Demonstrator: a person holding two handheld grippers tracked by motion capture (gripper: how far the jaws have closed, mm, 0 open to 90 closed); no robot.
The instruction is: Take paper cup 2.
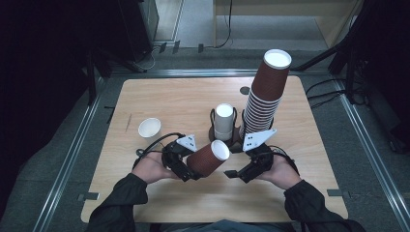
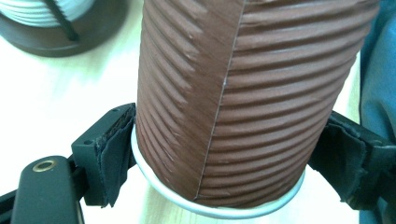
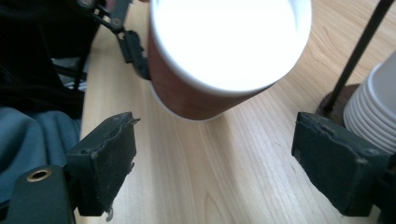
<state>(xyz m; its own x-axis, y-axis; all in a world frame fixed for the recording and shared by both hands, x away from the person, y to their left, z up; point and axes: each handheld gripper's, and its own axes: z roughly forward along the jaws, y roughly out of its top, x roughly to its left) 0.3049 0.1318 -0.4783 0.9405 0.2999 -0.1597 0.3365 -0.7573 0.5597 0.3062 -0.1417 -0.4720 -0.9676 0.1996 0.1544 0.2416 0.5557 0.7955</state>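
A brown ribbed paper cup [image 1: 205, 158] hangs tilted above the table's front middle, with my left gripper [image 1: 193, 169] shut on it. In the left gripper view the pads press both sides of the cup [image 2: 243, 93] just above its white rolled rim. Its white far end points toward my right gripper [image 1: 237, 173]. In the right gripper view that gripper [image 3: 224, 168] stands open with bare table between its jaws, and the cup [image 3: 196, 100] hovers just ahead of them.
A tall leaning stack of brown cups [image 1: 263, 96] rises from a dark holder right of centre. A short stack of white cups [image 1: 223, 121] stands in the holder beside it. A single small white cup [image 1: 149, 127] sits on the wooden table [image 1: 169, 96] at left.
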